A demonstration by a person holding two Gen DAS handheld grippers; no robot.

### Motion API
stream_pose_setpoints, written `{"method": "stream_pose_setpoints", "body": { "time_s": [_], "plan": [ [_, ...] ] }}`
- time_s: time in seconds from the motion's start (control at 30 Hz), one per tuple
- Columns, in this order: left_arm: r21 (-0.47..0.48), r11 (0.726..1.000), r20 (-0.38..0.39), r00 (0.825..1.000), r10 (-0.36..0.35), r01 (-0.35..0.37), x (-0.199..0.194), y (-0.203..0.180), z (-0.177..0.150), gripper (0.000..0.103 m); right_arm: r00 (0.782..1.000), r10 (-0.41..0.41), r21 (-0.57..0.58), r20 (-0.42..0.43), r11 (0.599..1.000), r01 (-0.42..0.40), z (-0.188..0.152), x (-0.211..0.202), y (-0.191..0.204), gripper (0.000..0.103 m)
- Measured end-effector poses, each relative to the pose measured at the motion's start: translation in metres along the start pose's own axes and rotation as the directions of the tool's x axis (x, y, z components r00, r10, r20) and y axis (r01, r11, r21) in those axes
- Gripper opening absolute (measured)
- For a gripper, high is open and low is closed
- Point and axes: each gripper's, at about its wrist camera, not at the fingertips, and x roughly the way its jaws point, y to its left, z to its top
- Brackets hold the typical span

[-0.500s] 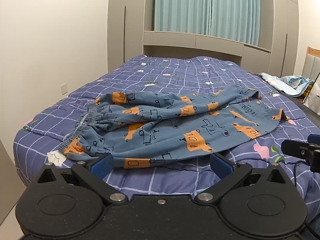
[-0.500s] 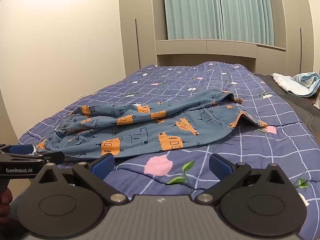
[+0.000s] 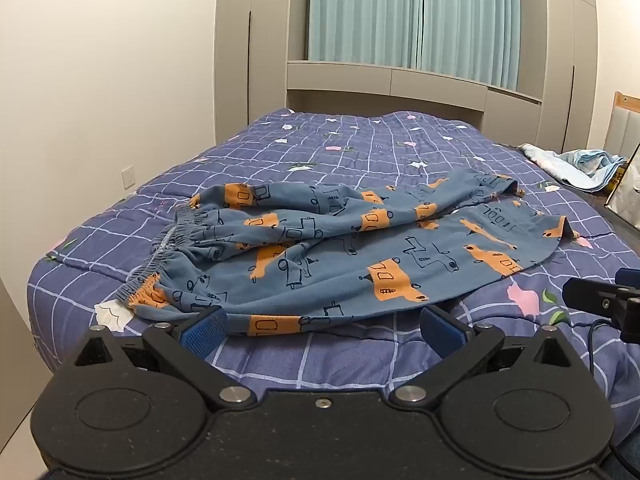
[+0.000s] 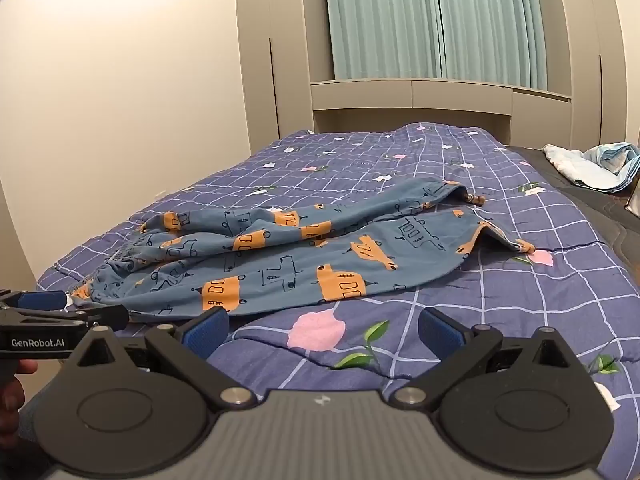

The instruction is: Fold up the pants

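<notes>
- Bedroom surroundings are shown: a bed (image 3: 360, 364) covered by a purple checked quilt with flower prints, pale walls, grey cabinets and teal curtains (image 3: 420, 16) behind it.
- Blue pants (image 3: 340, 252) printed with orange vehicles are spread loosely and rumpled on the quilt, just ahead of both grippers.
- The elastic waistband (image 3: 160, 264) is seen ahead and to the left of the left gripper (image 3: 322, 330); the leg cuffs (image 4: 504, 240) are seen ahead and to the right of the right gripper (image 4: 323, 330).
- Both grippers are held released, fingers spread wide, nothing between the blue pads (image 3: 202, 330).
- No fold is yet made; the approach step is judged to be in hand.
- Next, the near edge should be pinched at waistband and cuff, then smoothed flat.
</notes>
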Motion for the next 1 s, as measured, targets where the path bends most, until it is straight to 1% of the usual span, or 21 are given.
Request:
{"method": "stream_pose_setpoints", "body": {
  "time_s": [0.27, 1.0],
  "plan": [
    [0.001, 1.0, -0.001, 1.0, 0.0, 0.0, 0.0, 0.0, 0.0, 0.102, 1.0, 0.0, 0.002, -0.002, 1.0, 0.0, 0.0041, 0.0017, 0.0015, 0.103],
    [-0.001, 1.0, 0.0, 1.0, 0.001, -0.001, 0.0, 0.0002, 0.0001, 0.102, 1.0, -0.002, 0.012, -0.004, 1.0, 0.002, 0.0008, 0.0003, 0.0, 0.103]
  ]
}}
